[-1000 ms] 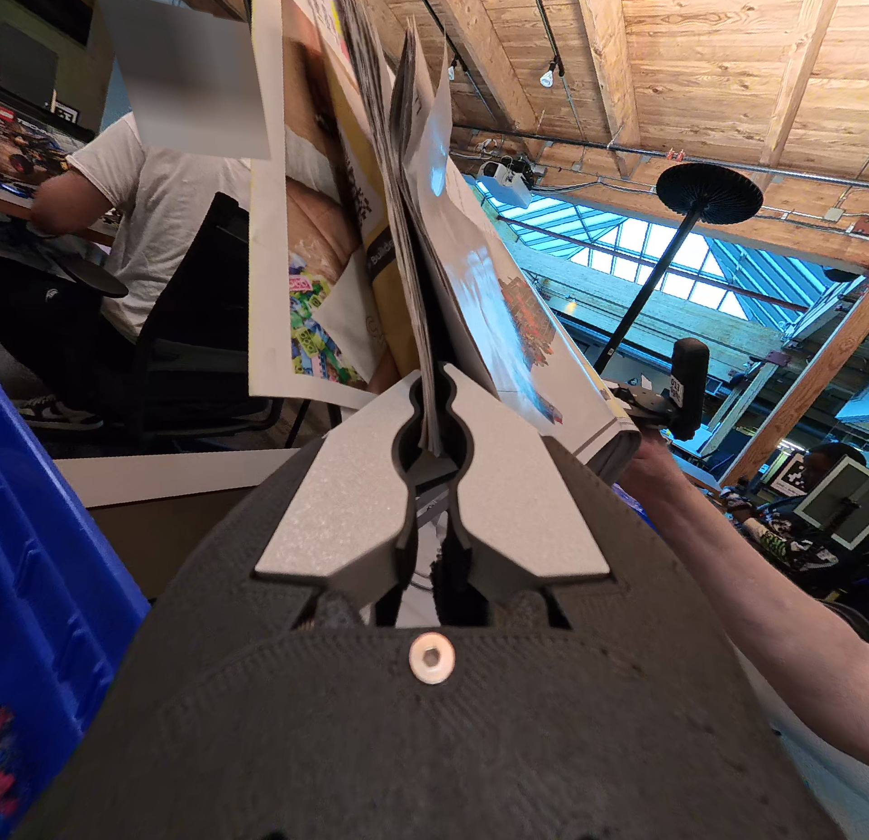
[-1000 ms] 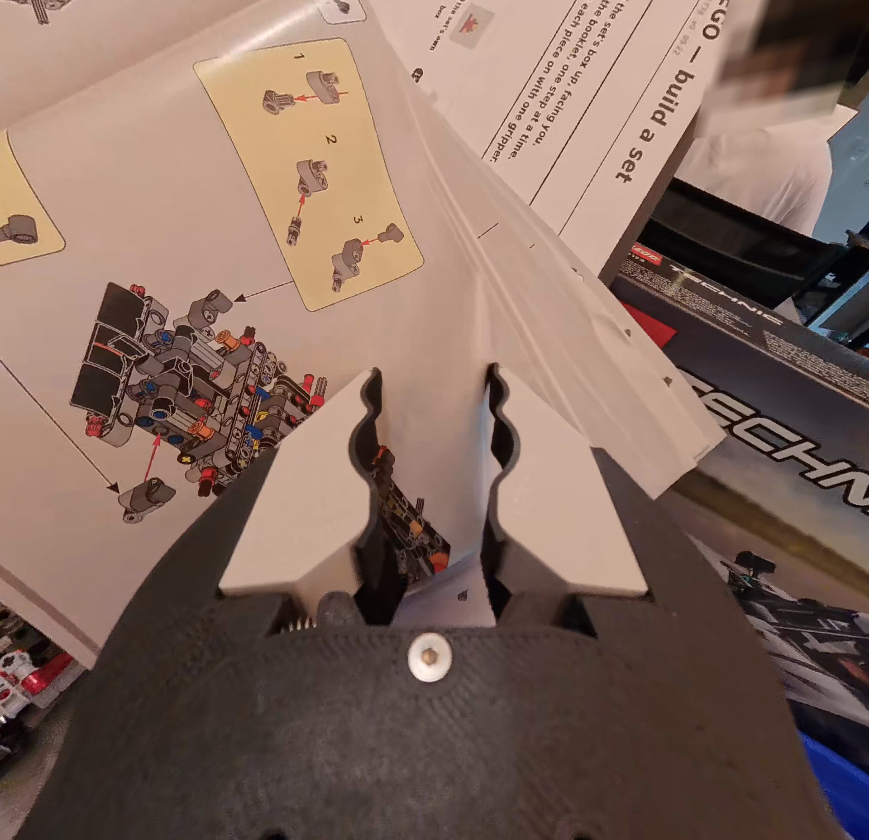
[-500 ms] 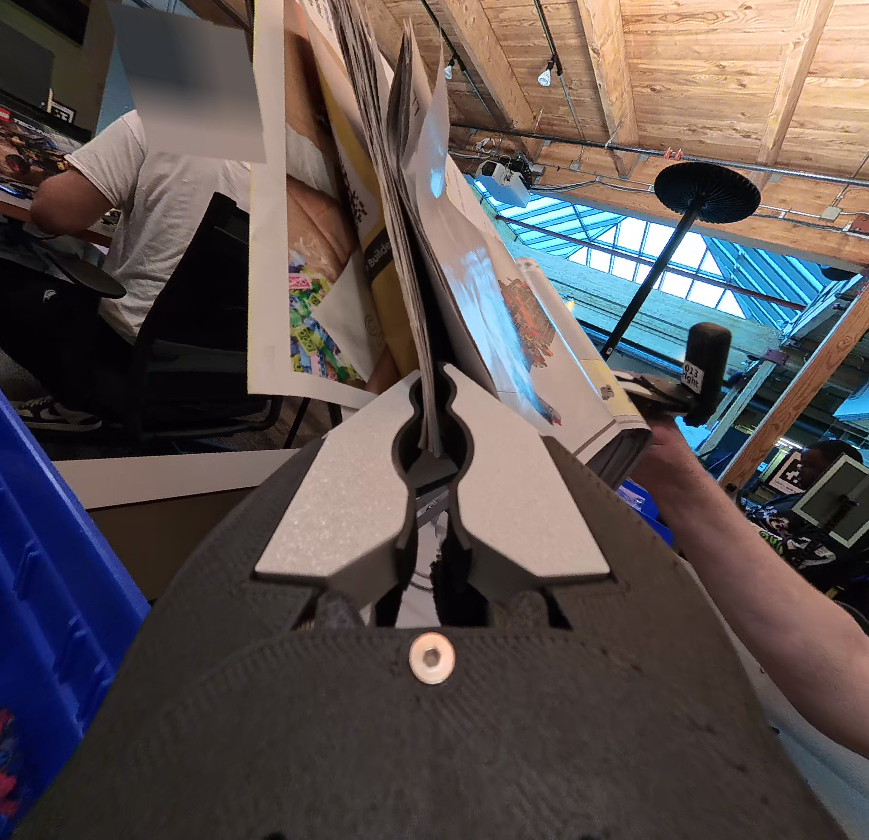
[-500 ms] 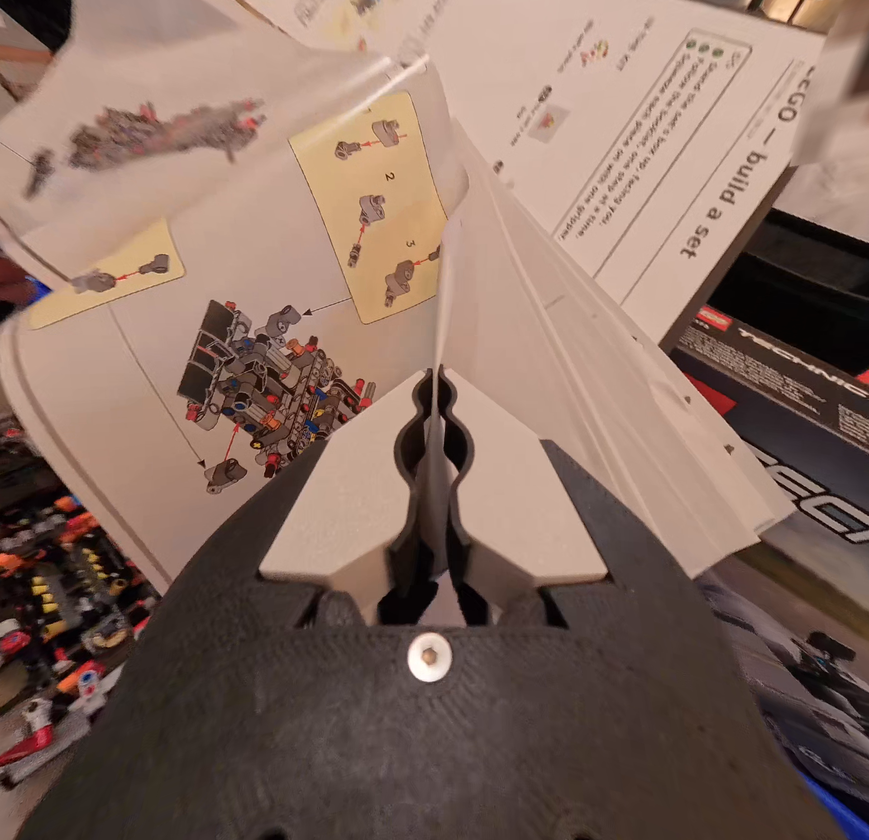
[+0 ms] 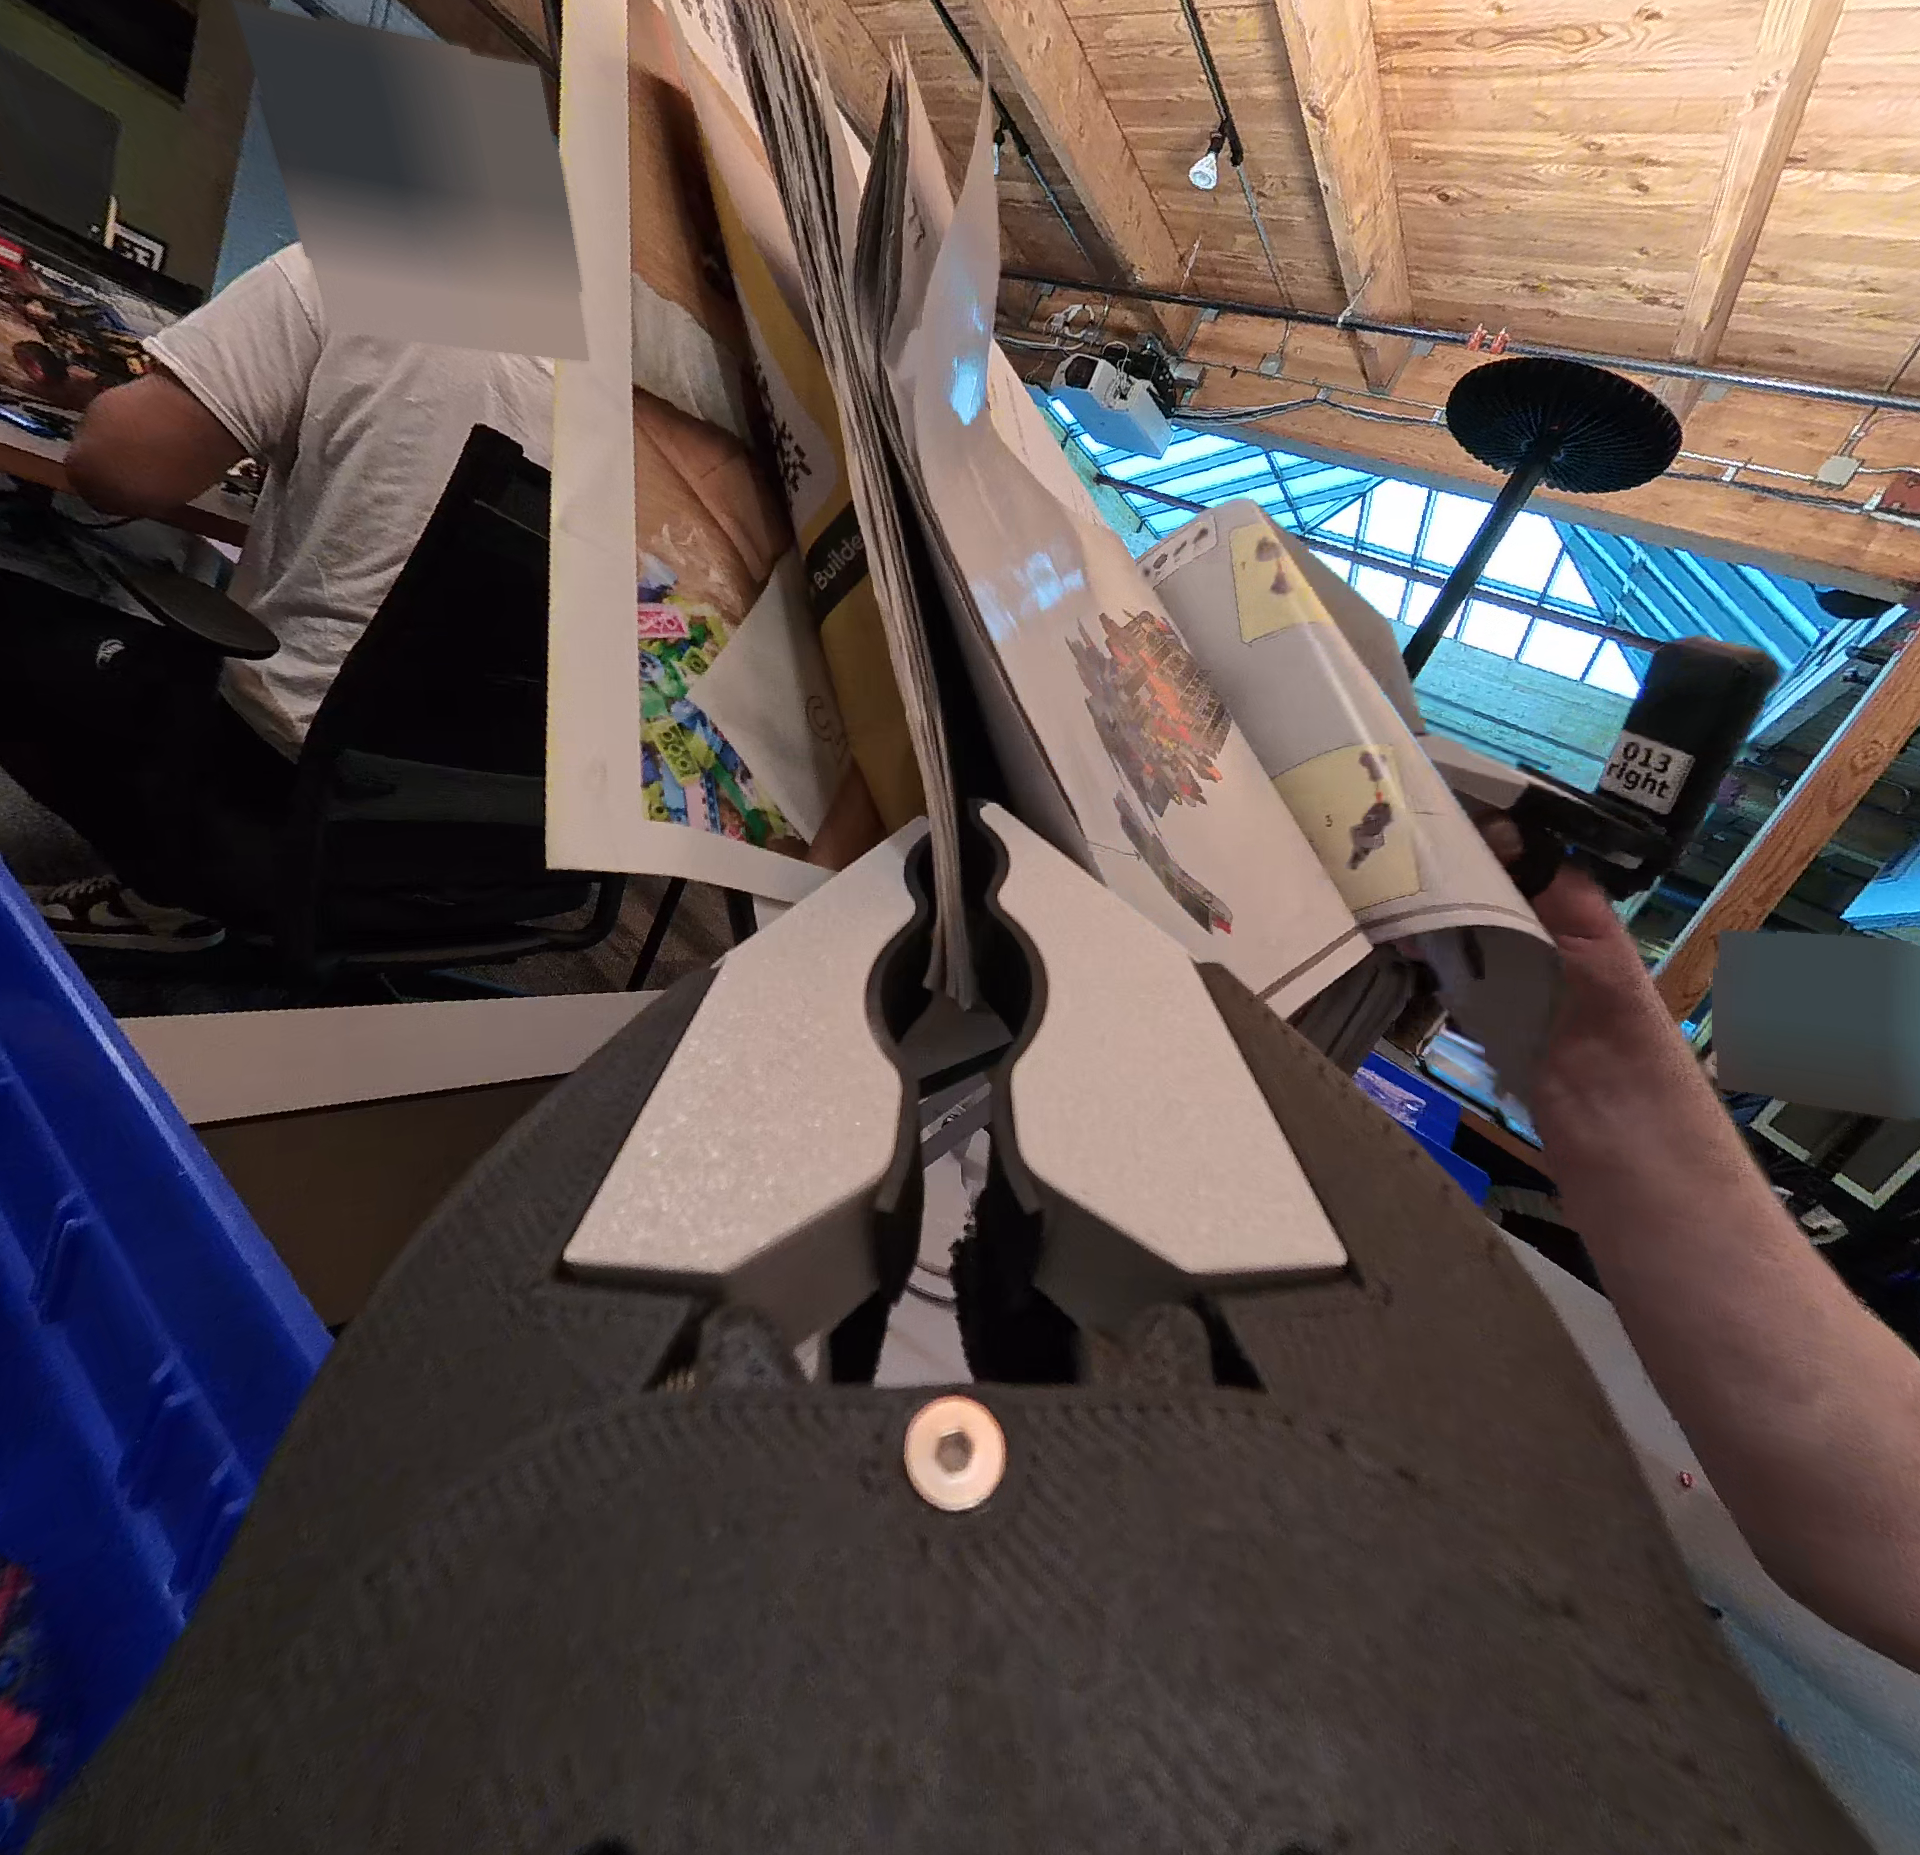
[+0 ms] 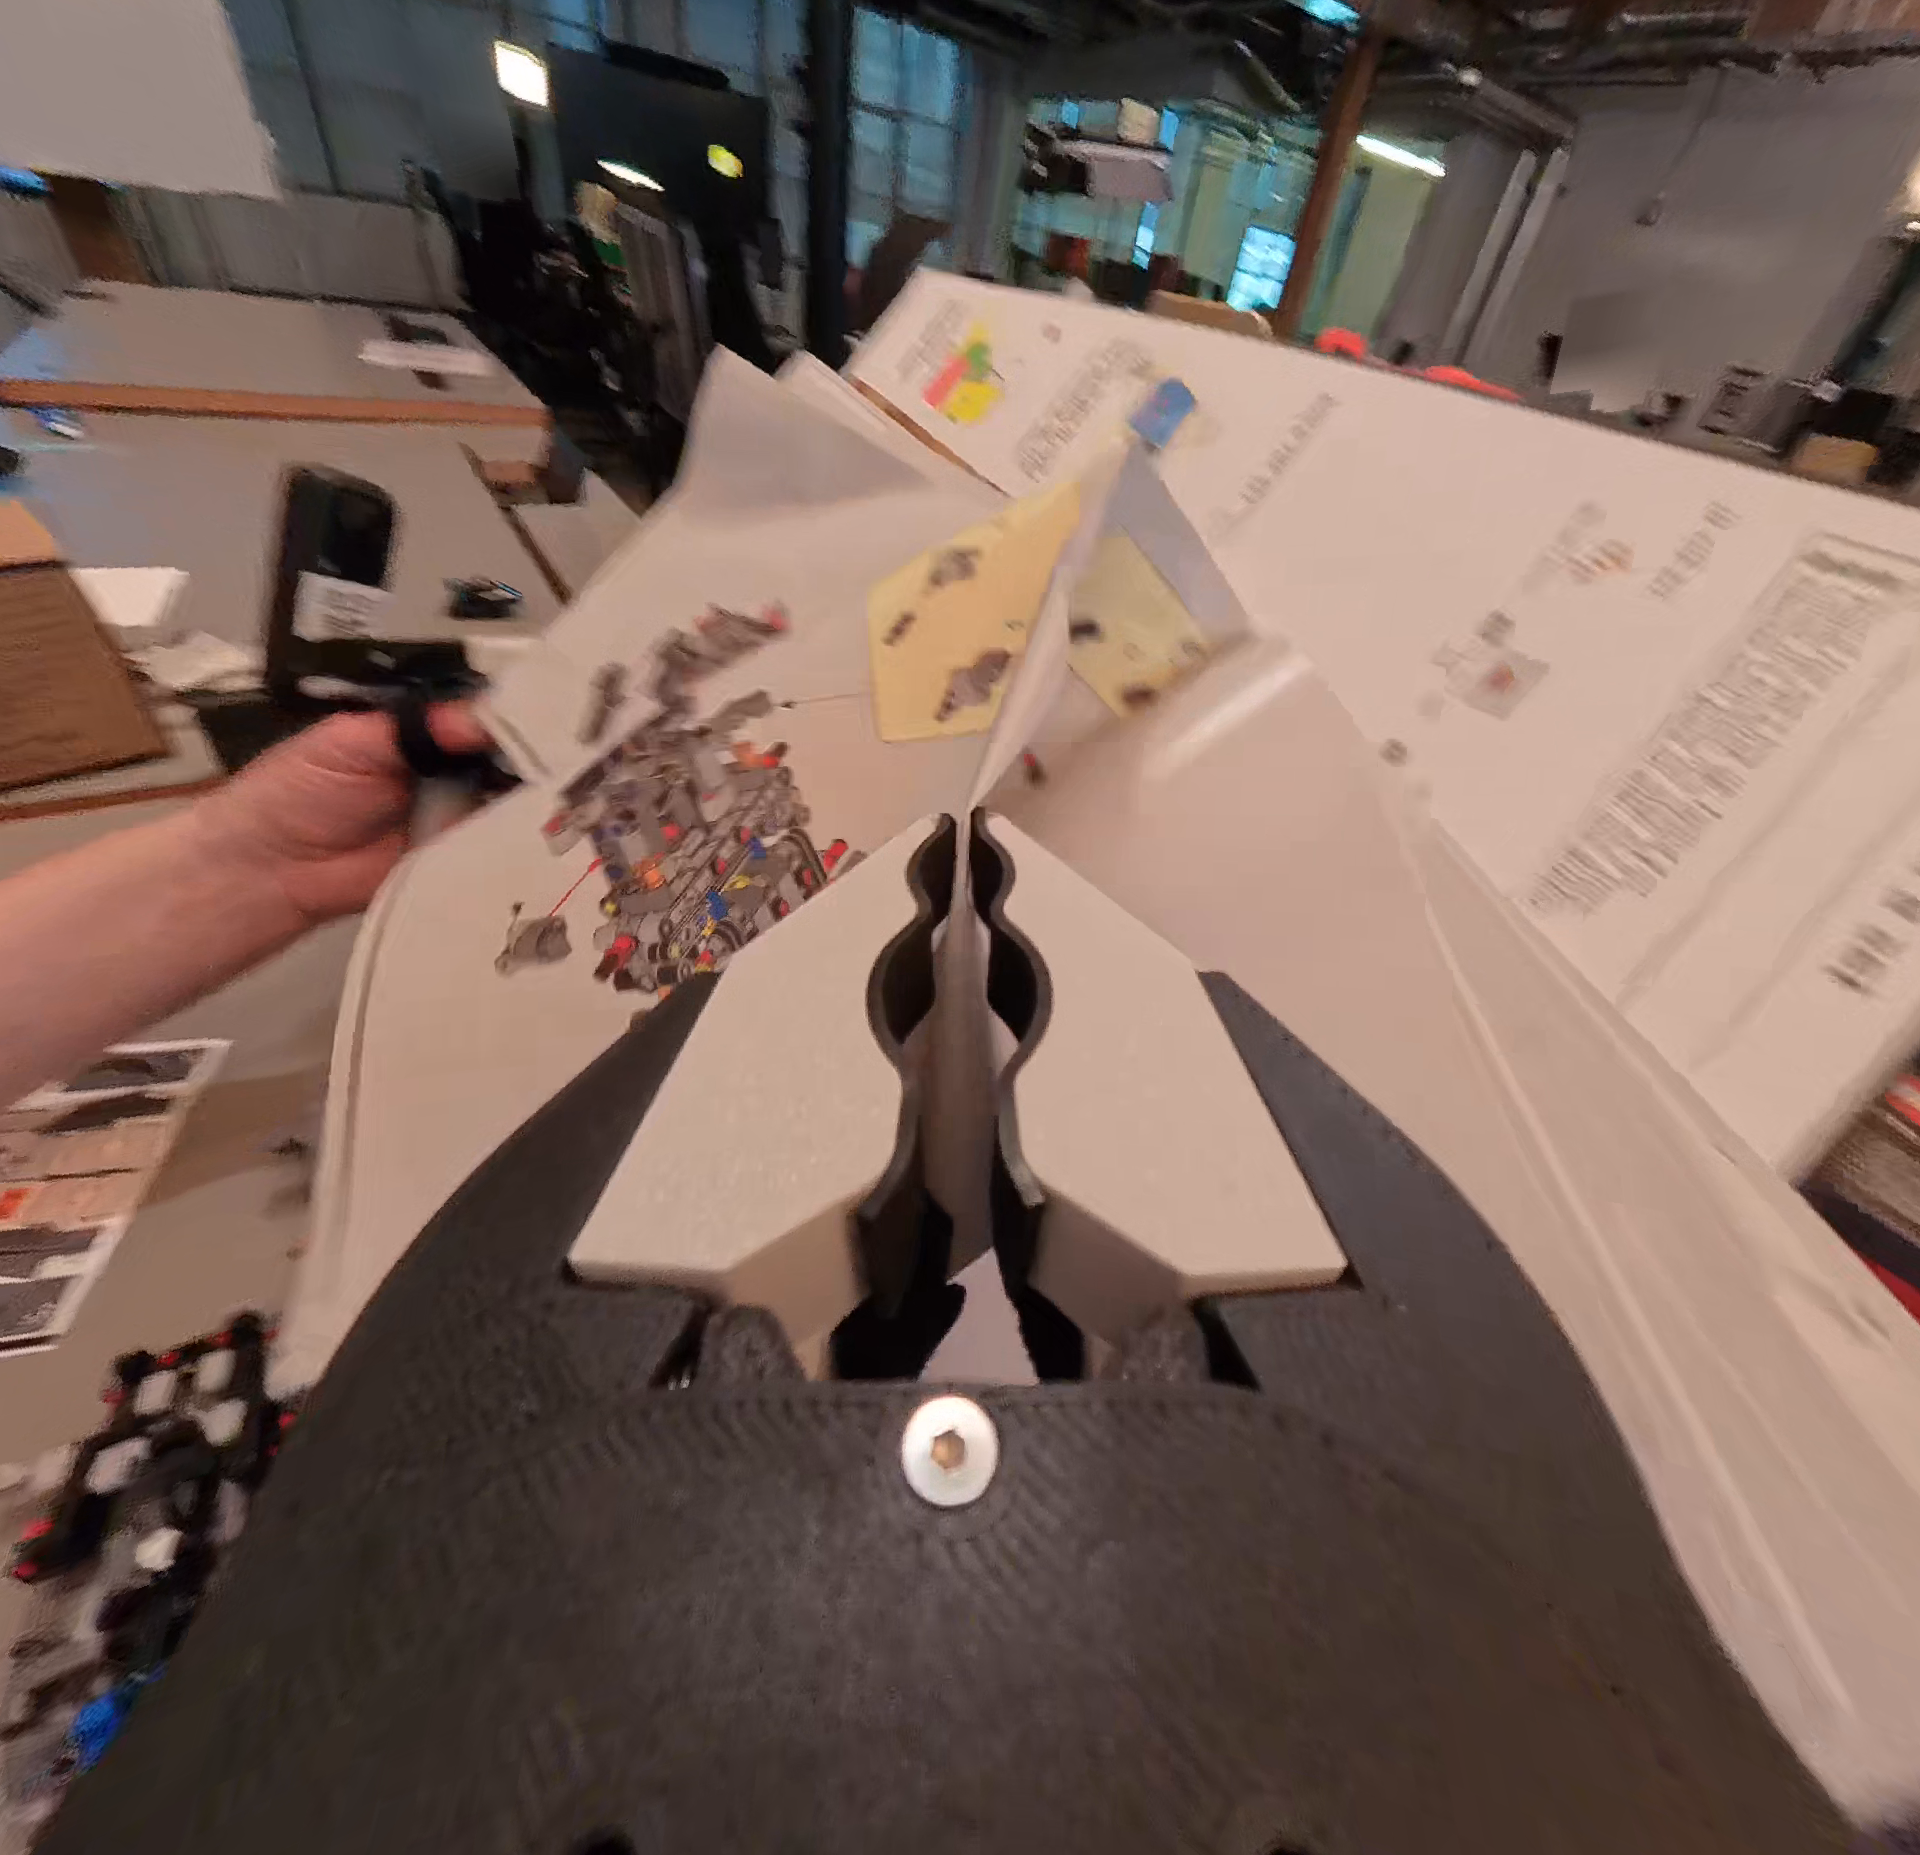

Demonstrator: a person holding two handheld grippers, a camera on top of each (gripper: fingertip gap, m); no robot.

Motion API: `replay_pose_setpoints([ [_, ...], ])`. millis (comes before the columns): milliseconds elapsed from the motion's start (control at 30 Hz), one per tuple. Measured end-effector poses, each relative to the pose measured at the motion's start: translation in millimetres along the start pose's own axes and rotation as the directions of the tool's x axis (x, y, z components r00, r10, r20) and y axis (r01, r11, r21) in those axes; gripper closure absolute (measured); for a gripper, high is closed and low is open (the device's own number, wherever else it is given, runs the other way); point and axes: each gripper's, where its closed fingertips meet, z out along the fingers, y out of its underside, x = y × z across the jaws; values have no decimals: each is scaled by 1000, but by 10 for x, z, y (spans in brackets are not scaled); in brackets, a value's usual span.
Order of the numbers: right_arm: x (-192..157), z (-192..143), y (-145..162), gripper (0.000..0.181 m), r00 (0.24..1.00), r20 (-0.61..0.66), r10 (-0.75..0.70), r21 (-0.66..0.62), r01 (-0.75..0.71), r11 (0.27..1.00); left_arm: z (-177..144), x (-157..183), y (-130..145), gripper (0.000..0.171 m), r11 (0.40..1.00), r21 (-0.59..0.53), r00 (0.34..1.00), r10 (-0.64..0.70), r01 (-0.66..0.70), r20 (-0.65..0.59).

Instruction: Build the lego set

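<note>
My left tongs [image 5: 951, 849] are clamped on the instruction booklet [image 5: 1039, 600], held upright above the desk [image 6: 156, 1213]; my right tongs [image 6: 961, 839] pinch one page [image 6: 1023, 662]. I should swing it over slowly, gripping lightly, so it won't tear.

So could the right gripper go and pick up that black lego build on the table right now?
Probably not. The right gripper is shut on a page of the instruction booklet, so it would need to release that first. The black lego build lies uncovered.

Glossy paper booklet [image 5: 1039, 600], rough wooden ceiling [image 5: 1558, 143], matt jaws
</note>
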Motion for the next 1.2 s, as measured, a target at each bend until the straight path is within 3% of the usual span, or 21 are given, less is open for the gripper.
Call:
replay_pose_setpoints([
  [100,-643,215,-271,140,966,257,10,45,-22,999,1,-9,6,171,1000,2,1000,-4,4,-1],
  [133,-843,238,-344,139,941,338,-2,51,-16,999,2,-12,11,171,1000,1,1000,-5,5,-1],
  [200,-949,190,-513,130,922,388,-9,106,-35,994,0,-9,10,171,1000,1,1000,-5,5,-2],
  [267,-809,44,-630,130,918,394,34,156,-103,982,-4,-3,-2,171,1000,0,1000,-1,1,-3],
  [400,-36,-121,-259,125,996,79,32,83,-39,996,-4,-8,-1,171,1000,2,1000,-7,7,-6],
  [500,569,-241,287,117,980,-194,-38,-89,21,996,-1,-8,0,171,1000,4,1000,-9,9,-5],
  [567,801,-276,580,112,961,-272,-44,-155,1,988,-2,-5,-1,171,1000,3,1000,-7,7,-4],
  [733,975,-203,974,119,940,-322,-111,-268,22,963,-3,-8,2,171,1000,3,1000,-4,4,-2],
  [867,979,-179,987,124,935,-335,-115,-255,28,967,-6,-17,5,171,1000,1,1000,-4,4,-3],
  [1200,955,-128,996,168,932,-315,-179,-289,86,954,-8,-9,-1,171,1000,2,1000,-3,3,-1],
])
